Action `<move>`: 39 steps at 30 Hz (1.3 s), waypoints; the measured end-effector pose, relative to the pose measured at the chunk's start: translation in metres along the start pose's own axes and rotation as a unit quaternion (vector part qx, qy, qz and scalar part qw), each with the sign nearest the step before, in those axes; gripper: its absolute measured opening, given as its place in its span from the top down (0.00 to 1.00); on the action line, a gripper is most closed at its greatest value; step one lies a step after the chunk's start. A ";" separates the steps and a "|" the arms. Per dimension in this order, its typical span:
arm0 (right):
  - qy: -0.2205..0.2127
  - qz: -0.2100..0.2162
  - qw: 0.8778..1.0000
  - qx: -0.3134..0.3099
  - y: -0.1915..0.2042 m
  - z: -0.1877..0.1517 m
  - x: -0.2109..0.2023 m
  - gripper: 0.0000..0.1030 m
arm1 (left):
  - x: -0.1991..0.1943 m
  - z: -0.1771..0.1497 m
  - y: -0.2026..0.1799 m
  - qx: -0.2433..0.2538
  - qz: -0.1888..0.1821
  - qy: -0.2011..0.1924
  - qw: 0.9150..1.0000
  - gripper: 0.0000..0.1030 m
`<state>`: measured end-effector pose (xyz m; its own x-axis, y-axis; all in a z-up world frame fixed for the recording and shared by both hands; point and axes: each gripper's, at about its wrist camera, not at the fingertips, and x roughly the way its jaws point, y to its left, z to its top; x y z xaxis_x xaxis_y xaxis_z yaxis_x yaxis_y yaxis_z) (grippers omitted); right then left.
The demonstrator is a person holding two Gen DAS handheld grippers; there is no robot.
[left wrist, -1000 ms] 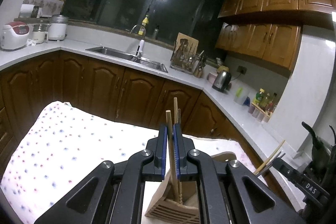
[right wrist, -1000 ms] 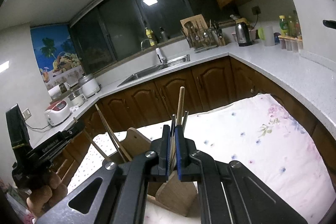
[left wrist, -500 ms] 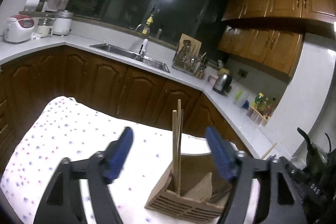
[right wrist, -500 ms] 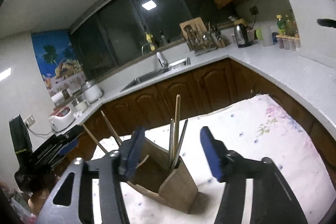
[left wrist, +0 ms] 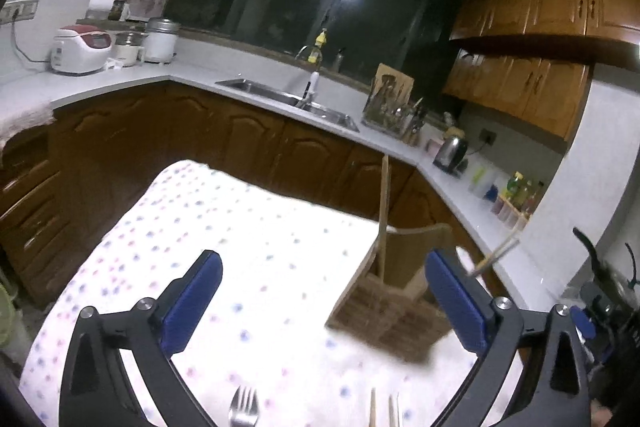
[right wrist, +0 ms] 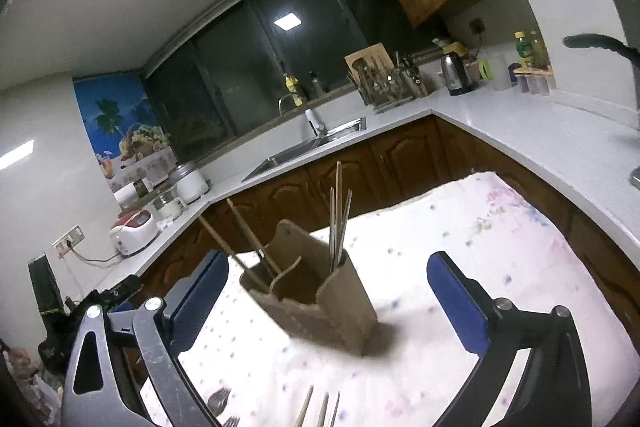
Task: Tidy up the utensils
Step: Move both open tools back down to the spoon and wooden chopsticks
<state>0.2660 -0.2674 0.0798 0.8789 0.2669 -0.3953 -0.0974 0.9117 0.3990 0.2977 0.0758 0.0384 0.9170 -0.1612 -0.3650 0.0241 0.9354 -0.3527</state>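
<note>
Two hand-held grippers are hovering over a cloth-covered table [left wrist: 248, 235] in a kitchen, both spread wide and gripping nothing. The left gripper [left wrist: 320, 291] is facing a wooden holder [left wrist: 394, 293] standing on the right of its view, one chopstick [left wrist: 384, 211] rising upright from it. The right gripper [right wrist: 328, 301] is looking at the same holder [right wrist: 320, 301] straight ahead, where utensils [right wrist: 339, 223] are leaning in a far compartment and two chopsticks [right wrist: 240, 235] are slanting left. At the near edge a fork [left wrist: 243, 409] and more sticks [left wrist: 384, 411] are lying loose on the cloth, seemingly waiting to be sorted; the open jaws suggest both hands are free for the next pickup.
</note>
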 end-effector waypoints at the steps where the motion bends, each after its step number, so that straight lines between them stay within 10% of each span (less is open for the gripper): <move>1: 0.001 0.001 1.000 0.000 0.001 -0.002 -0.006 0.02 | -0.007 -0.002 -0.001 0.002 0.001 0.003 1.000 0.01; 17: 0.029 -0.061 0.998 -0.017 -0.004 -0.060 -0.102 0.02 | -0.114 -0.028 0.003 0.002 0.018 0.056 0.998 0.01; 39: 0.122 -0.093 0.988 -0.010 -0.025 -0.131 -0.095 0.02 | -0.115 -0.057 -0.023 0.035 0.051 0.155 0.986 0.01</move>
<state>0.1234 -0.2745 -0.0010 0.7446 0.1596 -0.6481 0.0438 0.9572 0.2861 0.1692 0.0547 0.0396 0.7505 -0.1429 -0.6452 -0.0252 0.9694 -0.2441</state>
